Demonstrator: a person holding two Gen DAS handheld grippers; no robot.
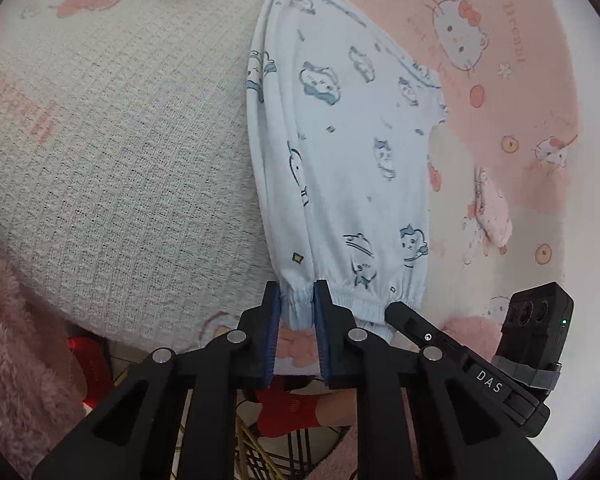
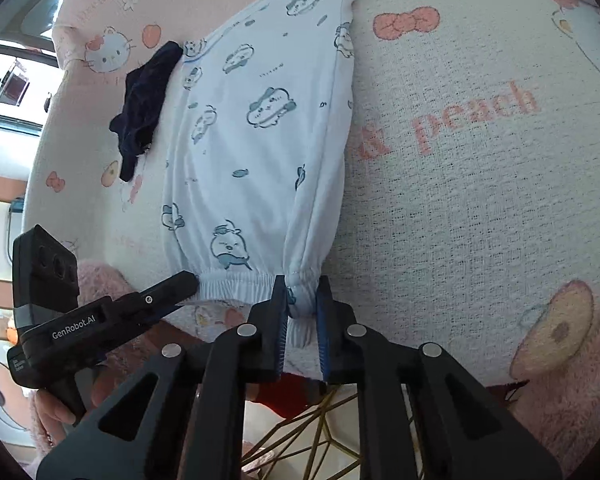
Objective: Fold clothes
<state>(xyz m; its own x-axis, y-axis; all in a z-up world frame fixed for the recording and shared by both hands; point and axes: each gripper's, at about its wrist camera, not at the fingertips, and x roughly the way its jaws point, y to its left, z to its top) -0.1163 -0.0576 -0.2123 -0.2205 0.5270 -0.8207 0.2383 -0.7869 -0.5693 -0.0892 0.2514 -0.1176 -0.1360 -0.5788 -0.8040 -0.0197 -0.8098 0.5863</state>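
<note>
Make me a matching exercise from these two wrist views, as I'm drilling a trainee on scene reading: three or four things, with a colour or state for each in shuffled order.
Things:
1. pyjama trousers
2. dark garment
3. left gripper
4. blanket

States:
A. navy, crumpled beside the trousers
B. pale blue with cartoon print, lying flat
C. cream waffle weave with pink print
D. shut on the elastic cuff

Pairs: 1-B, 2-A, 3-D, 4-C

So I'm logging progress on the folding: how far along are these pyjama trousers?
Done: the light blue trousers lie flat on the blanket, apparently folded leg over leg. In hand: the left tool and right tool each pinch the elastic cuff at opposite ends. Left: no crosswise fold yet, and the dark garment lies unfolded beside them.
</note>
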